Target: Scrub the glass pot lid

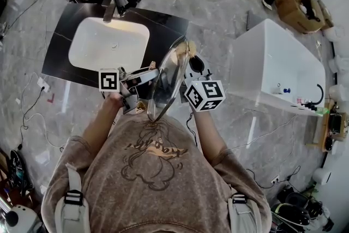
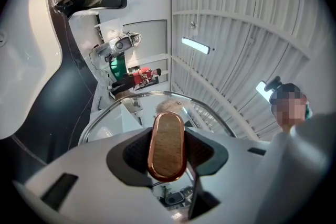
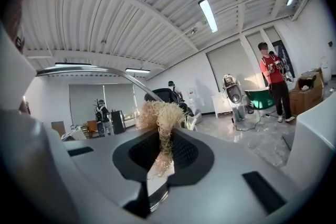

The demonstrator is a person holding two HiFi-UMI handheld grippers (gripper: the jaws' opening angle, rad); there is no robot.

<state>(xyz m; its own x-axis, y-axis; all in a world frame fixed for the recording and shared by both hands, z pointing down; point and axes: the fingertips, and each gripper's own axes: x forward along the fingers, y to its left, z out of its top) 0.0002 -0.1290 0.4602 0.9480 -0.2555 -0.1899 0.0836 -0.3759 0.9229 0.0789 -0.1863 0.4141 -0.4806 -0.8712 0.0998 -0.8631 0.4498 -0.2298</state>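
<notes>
Scrubbing looks under way: the left gripper (image 2: pixel 167 162) is closed partway on the oblong, copper-rimmed wooden knob (image 2: pixel 167 139) of the round clear glass pot lid (image 1: pixel 170 76), holding it on edge in the air just in front of the white oval sink (image 1: pixel 109 43). The right gripper (image 3: pixel 161 157) pinches a straw-coloured fibrous scrubber (image 3: pixel 160 113), its tuft at the lid's far rim. Next, I judge, the tuft must press and sweep across the glass while the left grip holds firm
</notes>
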